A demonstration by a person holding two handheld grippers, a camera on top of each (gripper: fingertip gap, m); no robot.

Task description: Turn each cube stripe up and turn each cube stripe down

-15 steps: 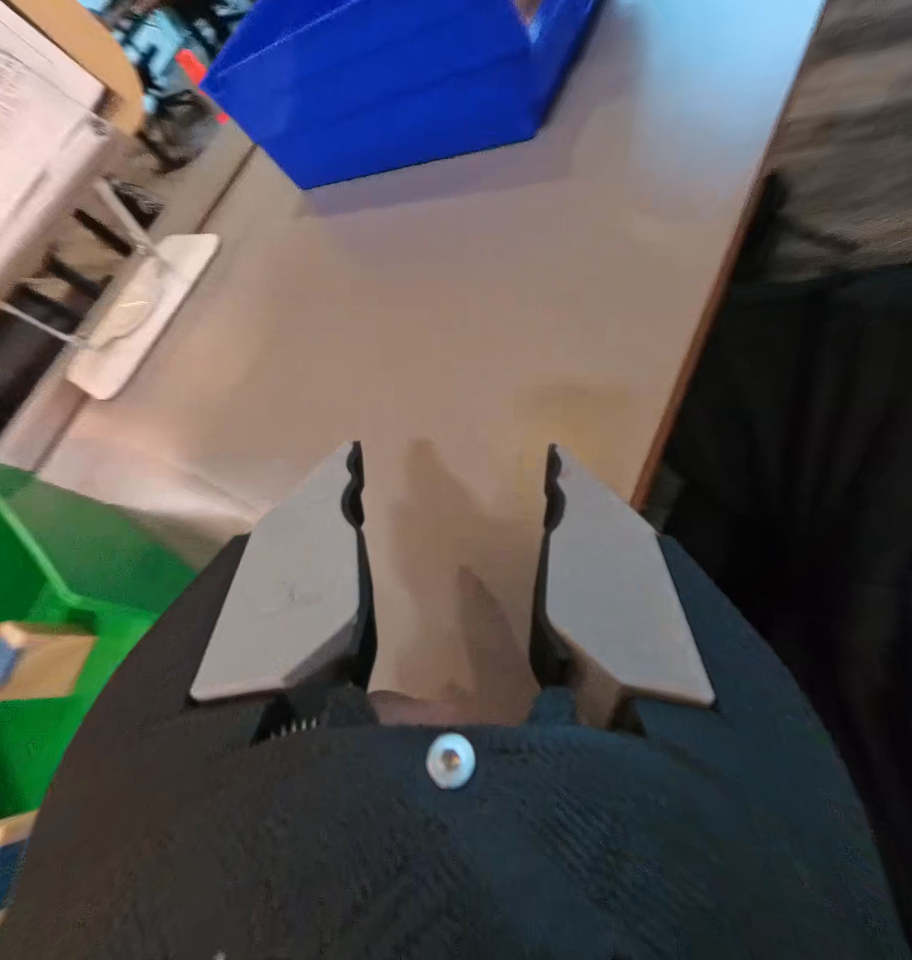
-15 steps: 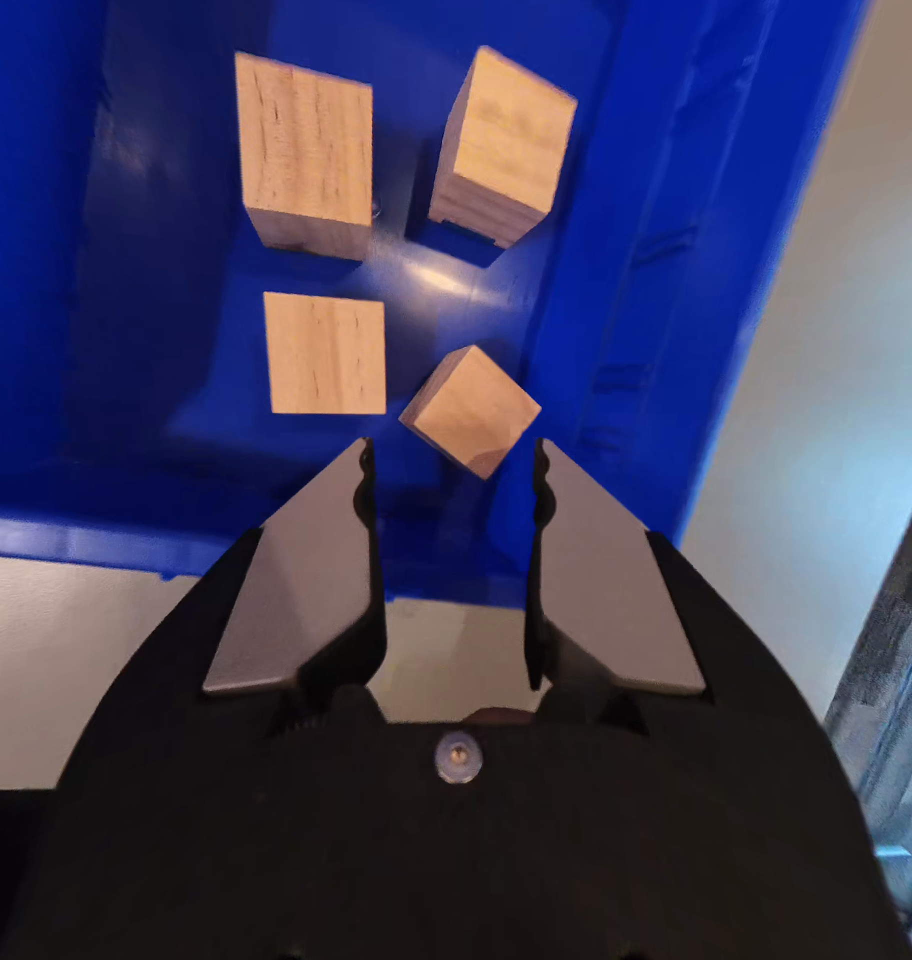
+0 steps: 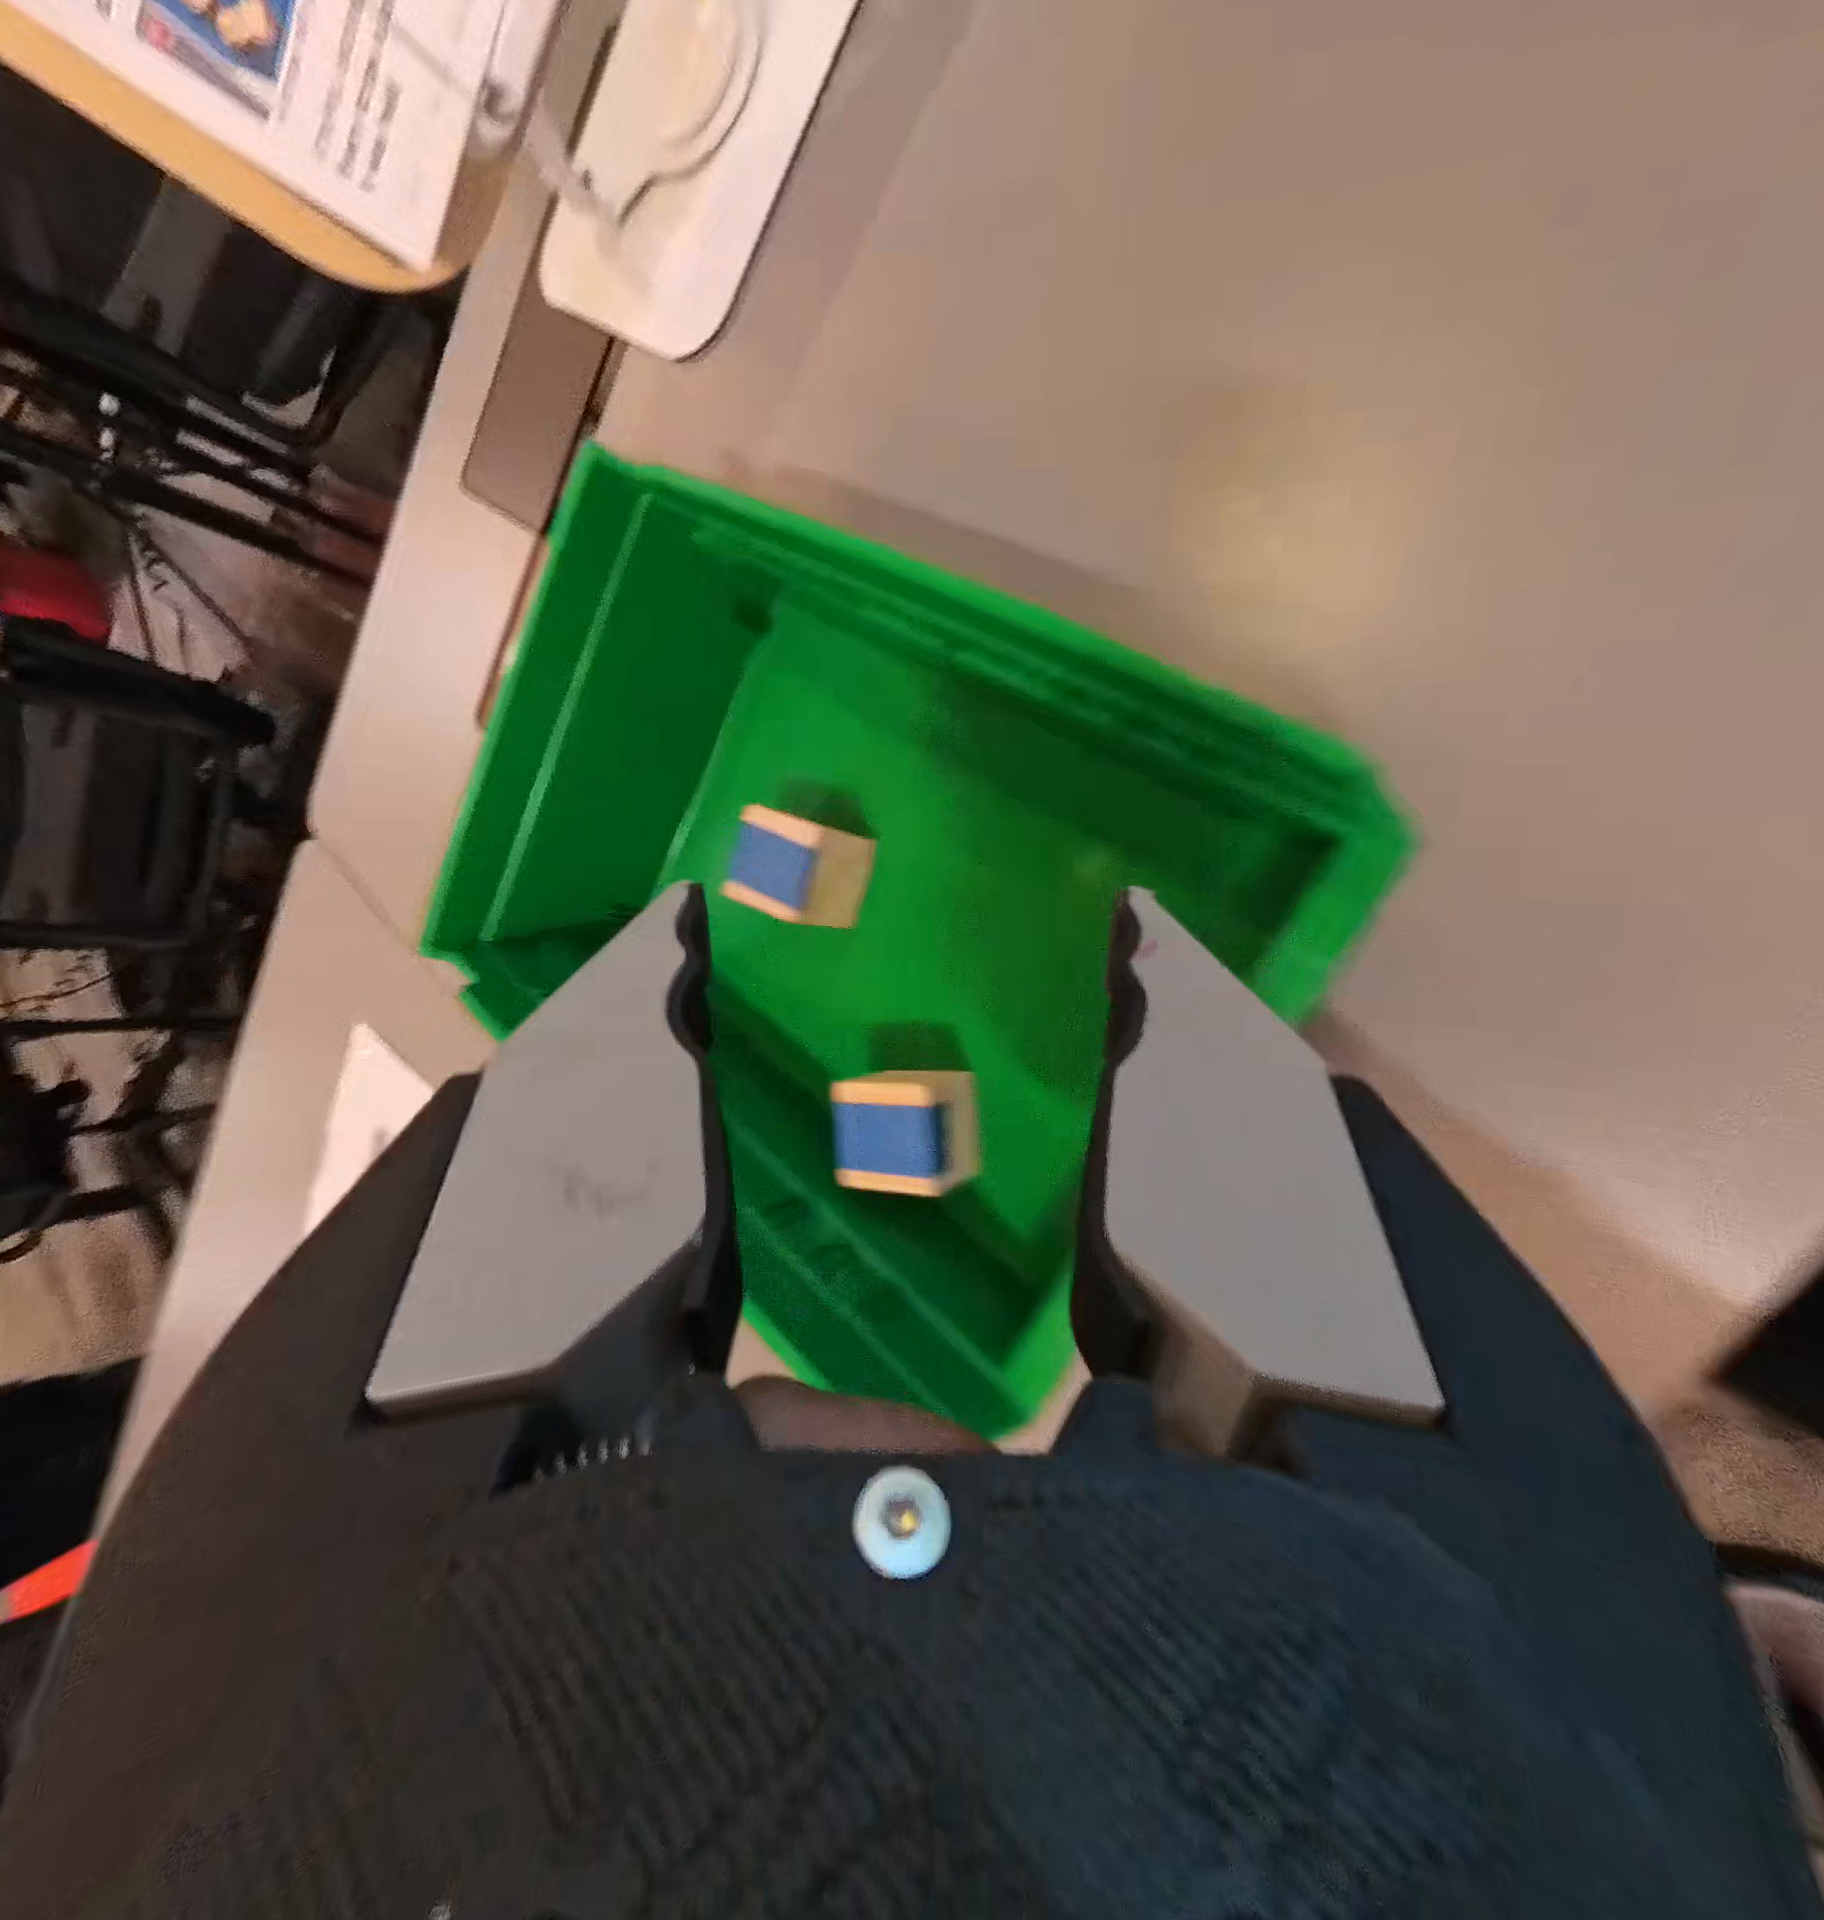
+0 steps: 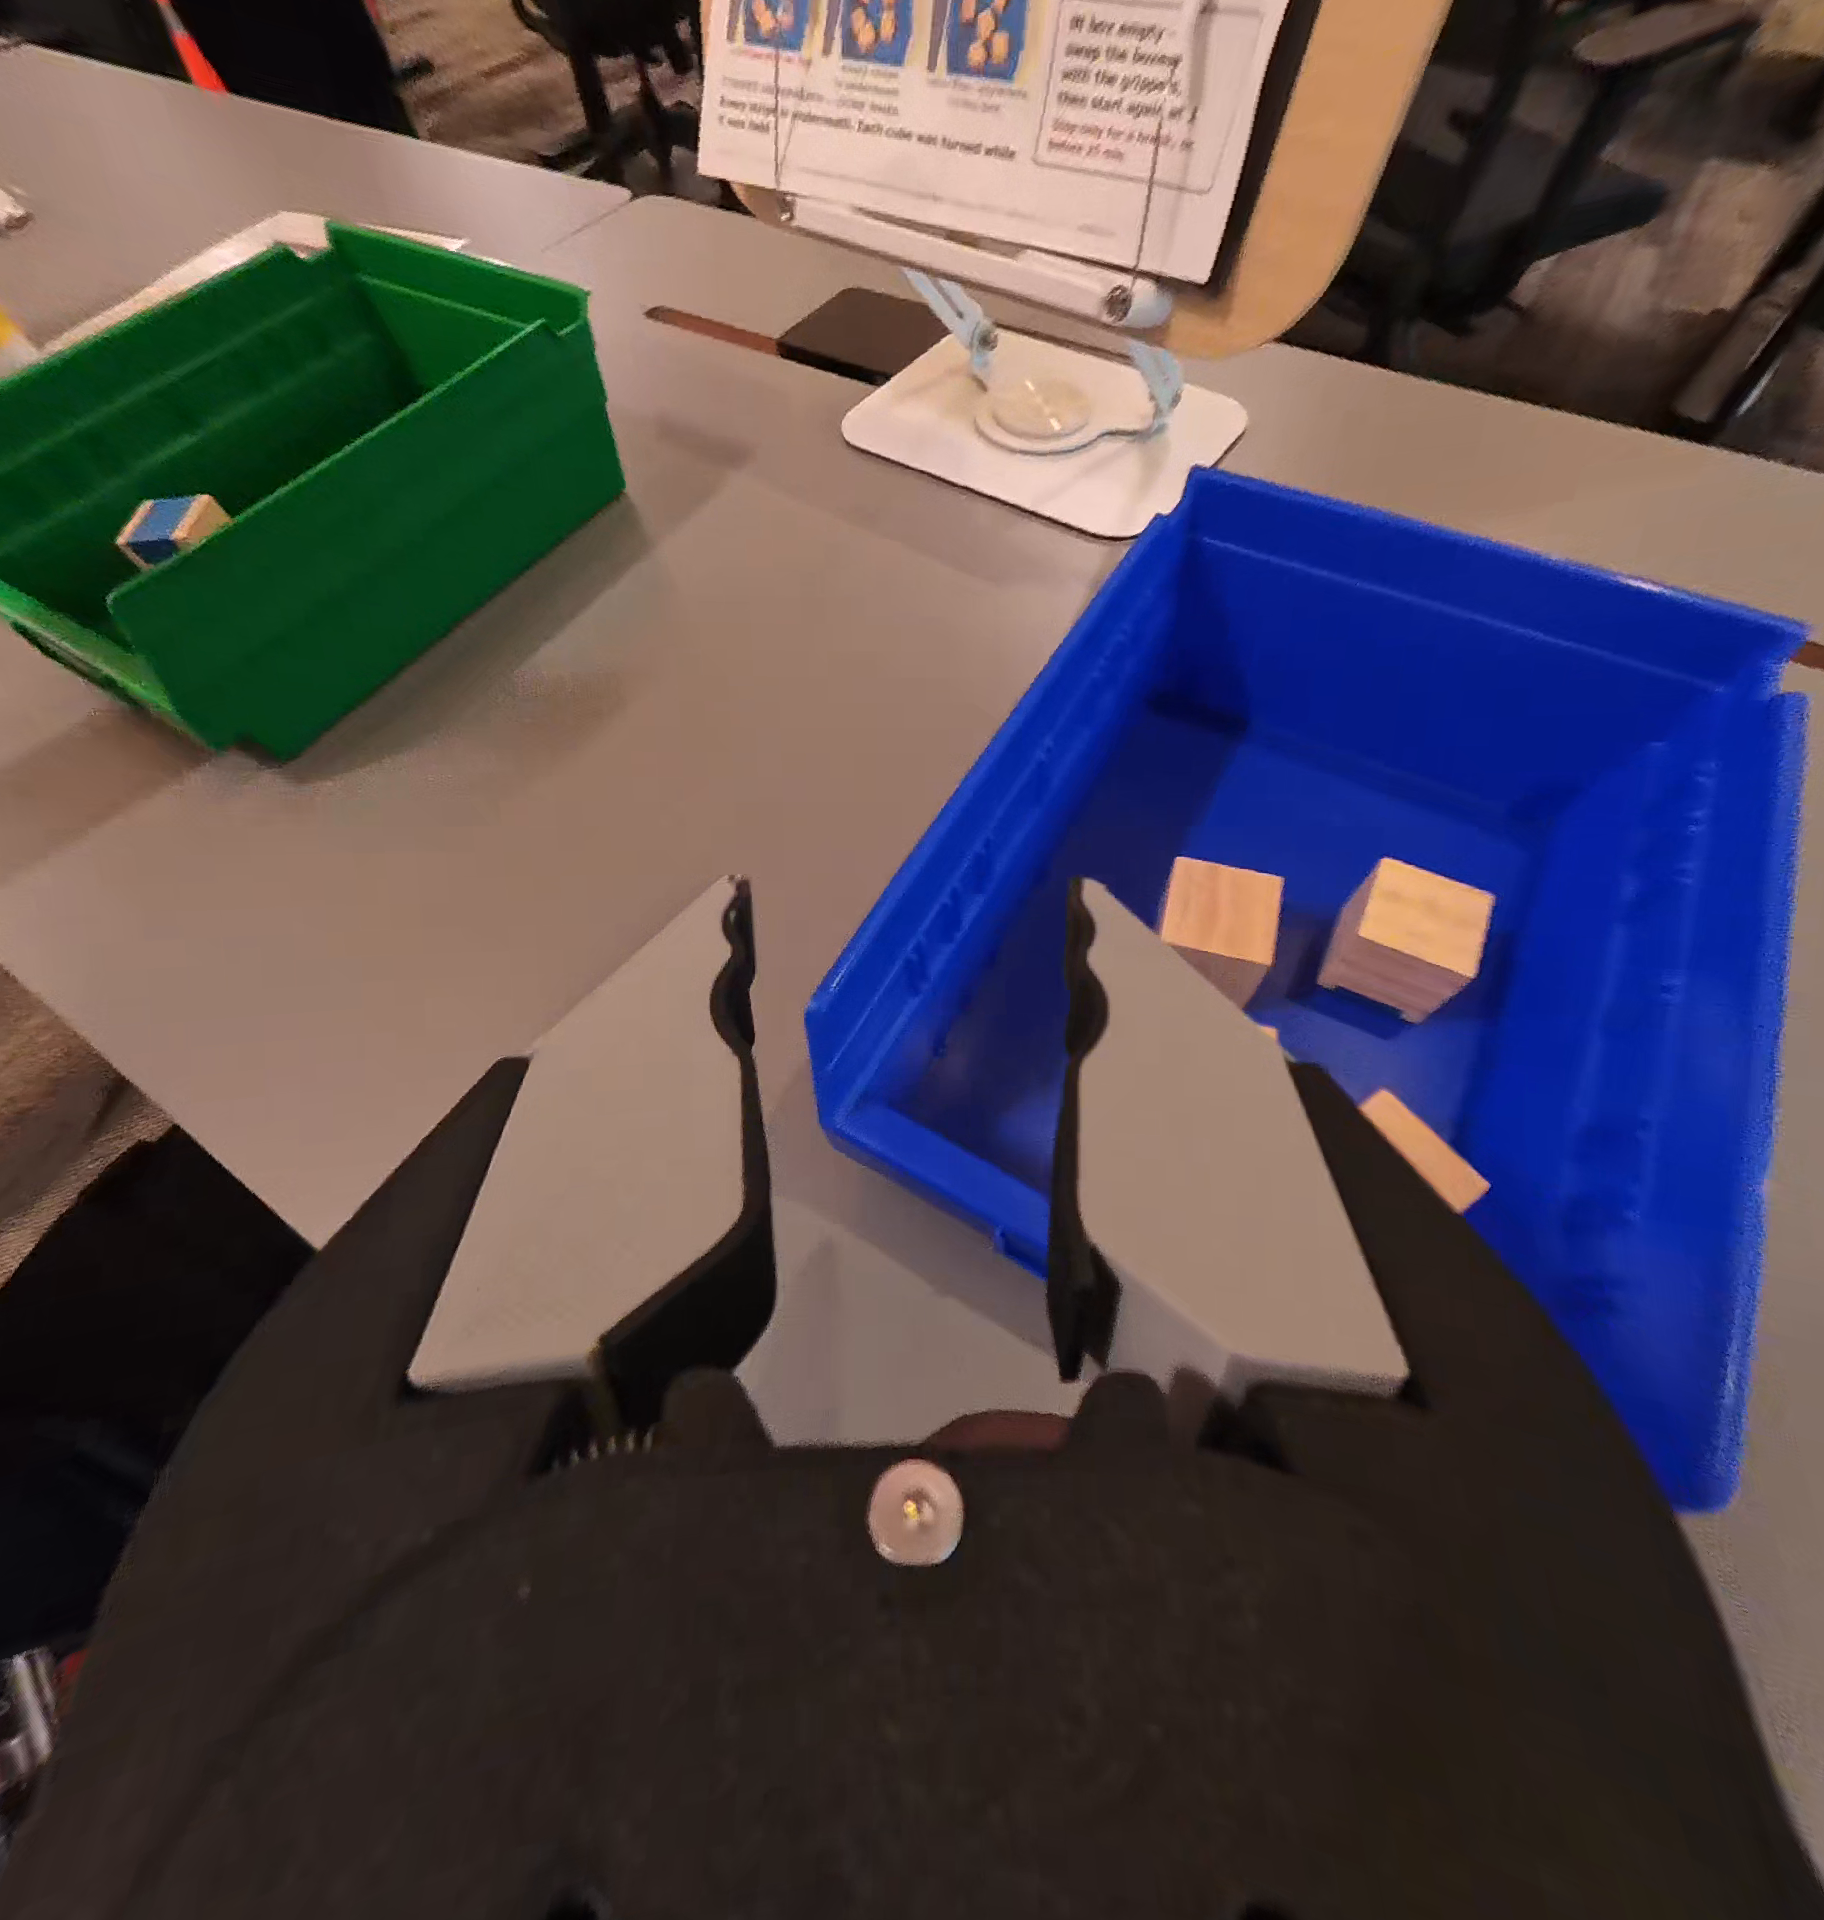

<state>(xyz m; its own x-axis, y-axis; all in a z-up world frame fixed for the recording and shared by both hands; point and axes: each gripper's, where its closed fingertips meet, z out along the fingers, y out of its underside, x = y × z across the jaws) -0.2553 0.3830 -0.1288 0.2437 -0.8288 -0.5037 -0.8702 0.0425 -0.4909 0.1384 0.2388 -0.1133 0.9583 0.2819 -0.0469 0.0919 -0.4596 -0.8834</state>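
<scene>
Left wrist view steeply down, close over green bin (image 3: 1334, 831); right wrist view farther, oblique, sharing it (image 4: 388, 582).

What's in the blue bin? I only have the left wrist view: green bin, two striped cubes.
Observer: The blue bin holds plain wooden cubes with no stripe showing. Two are clear, and more are partly hidden behind a finger.
Operator: Right gripper holding anything?
Observer: No. The right gripper is open and empty, above the table at the blue bin's near-left wall.
Operator: Anything beyond the bins?
Observer: A white stand holding a printed sheet, at the table's far edge.
</scene>
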